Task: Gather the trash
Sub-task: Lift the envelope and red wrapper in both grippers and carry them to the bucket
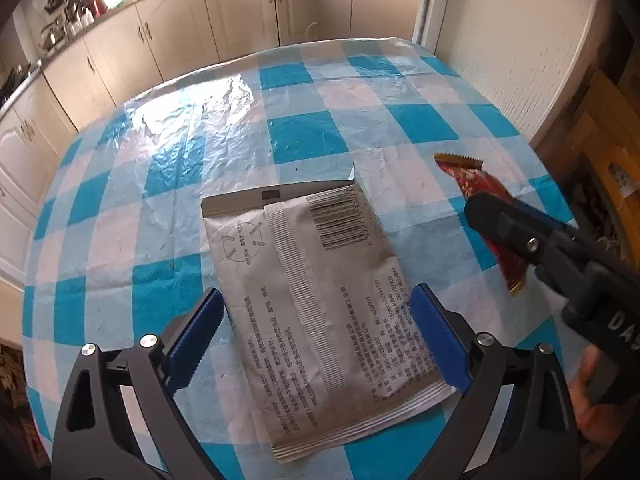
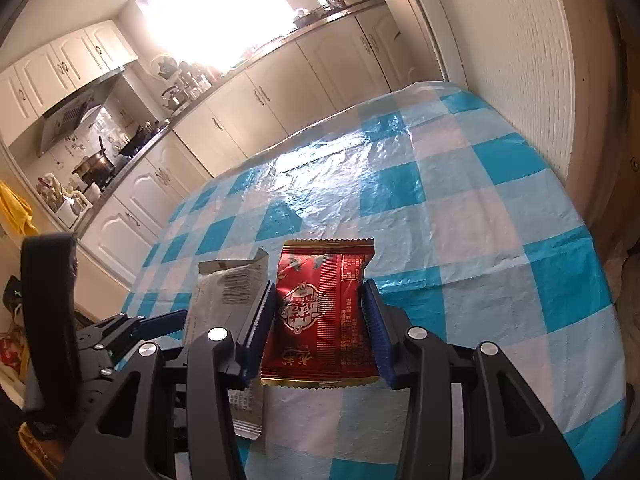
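1. Centre of the left wrist view: grey sachet flat on checked tablecloth, between the wide-spread left gripper pads.
2. Lower centre, right wrist view: right gripper open, straddling red wrapper.

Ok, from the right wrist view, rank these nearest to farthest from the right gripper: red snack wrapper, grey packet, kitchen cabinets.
1. Red snack wrapper: lies between the fingers of the right gripper, on the checked tablecloth.
2. Grey packet: just left of the wrapper, partly behind the left finger.
3. Kitchen cabinets: beyond the table's far edge.
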Motion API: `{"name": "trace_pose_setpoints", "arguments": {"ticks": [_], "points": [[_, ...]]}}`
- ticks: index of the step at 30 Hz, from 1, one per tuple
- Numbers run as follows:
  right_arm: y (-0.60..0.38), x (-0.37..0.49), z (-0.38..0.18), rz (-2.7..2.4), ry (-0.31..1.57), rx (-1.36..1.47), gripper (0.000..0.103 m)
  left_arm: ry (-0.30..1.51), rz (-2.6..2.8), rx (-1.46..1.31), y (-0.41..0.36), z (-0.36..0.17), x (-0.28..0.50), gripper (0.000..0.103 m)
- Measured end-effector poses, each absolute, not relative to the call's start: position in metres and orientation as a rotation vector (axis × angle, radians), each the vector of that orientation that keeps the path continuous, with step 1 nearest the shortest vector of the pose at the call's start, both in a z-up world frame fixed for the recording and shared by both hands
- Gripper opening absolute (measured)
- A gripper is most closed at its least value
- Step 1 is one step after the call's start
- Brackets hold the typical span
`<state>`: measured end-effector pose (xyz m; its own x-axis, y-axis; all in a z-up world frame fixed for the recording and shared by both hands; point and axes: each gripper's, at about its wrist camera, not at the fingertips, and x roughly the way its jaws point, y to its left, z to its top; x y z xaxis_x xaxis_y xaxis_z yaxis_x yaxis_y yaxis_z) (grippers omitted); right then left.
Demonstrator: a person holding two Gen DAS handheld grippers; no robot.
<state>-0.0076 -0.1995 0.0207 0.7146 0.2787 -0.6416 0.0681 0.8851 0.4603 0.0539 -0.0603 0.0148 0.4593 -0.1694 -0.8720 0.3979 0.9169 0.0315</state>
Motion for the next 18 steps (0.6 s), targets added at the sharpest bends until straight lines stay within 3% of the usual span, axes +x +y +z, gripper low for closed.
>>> {"name": "trace_pose_setpoints", "arguments": {"ticks": [18], "points": [[-0.2054,-0.0075,0.0195,0.115,0.772,0.496,0.046,1.034,-0.387,0.243,-0.066,0.0052,0.0507,0.1]]}}
